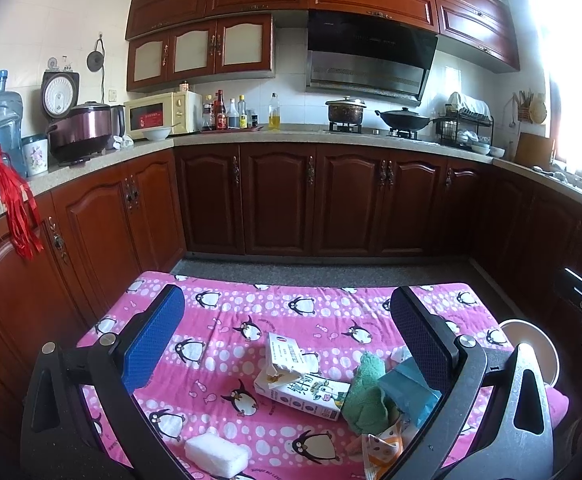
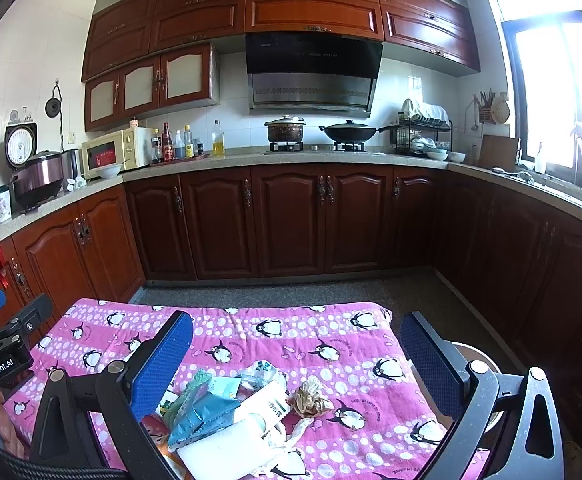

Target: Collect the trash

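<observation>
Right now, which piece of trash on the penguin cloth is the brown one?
The crumpled brown wrapper, alone right of the pile; the other scraps are white, teal or green.

We see a soft printed cloth (image 1: 227,312) on the table and glossy red-brown wood cabinets (image 1: 279,200). Our gripper pads (image 1: 153,336) look dimpled blue rubber. The carton (image 1: 311,394) is smooth card, the sponge (image 1: 217,454) porous white.

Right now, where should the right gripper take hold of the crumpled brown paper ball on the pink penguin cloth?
Grip the crumpled brown paper ball across its middle, coming from above. It sits apart from the pile on bare pink penguin cloth, and the open right gripper seems wide enough to straddle it.
</observation>
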Available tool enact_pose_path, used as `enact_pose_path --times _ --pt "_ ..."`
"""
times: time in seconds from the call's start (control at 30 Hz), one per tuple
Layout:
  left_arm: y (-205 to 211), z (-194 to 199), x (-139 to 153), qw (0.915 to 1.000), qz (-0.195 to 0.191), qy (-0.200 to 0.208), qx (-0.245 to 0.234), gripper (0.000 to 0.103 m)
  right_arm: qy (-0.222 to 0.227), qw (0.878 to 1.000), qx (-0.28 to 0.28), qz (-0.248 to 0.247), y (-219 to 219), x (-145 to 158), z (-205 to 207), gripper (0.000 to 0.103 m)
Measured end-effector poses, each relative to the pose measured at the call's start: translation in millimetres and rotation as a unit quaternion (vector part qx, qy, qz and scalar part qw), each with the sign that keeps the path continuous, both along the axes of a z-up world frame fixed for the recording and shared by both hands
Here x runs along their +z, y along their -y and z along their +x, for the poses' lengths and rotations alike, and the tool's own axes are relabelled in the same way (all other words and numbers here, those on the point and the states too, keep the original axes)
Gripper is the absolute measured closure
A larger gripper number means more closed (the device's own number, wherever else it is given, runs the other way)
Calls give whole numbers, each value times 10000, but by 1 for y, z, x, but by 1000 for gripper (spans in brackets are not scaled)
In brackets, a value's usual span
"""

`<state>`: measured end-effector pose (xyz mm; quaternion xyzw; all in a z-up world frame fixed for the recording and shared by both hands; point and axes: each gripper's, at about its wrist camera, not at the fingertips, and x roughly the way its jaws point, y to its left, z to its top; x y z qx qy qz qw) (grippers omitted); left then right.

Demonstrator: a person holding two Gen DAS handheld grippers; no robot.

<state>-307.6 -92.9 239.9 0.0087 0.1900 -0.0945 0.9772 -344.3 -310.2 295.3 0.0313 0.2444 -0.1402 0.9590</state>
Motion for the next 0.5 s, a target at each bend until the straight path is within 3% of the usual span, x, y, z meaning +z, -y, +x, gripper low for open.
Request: enact_pose_path --times 0.5 --pt "-2 3 -2 10000 -15 -21 18 1 -52 10000 -7 22 0 -4 2 0"
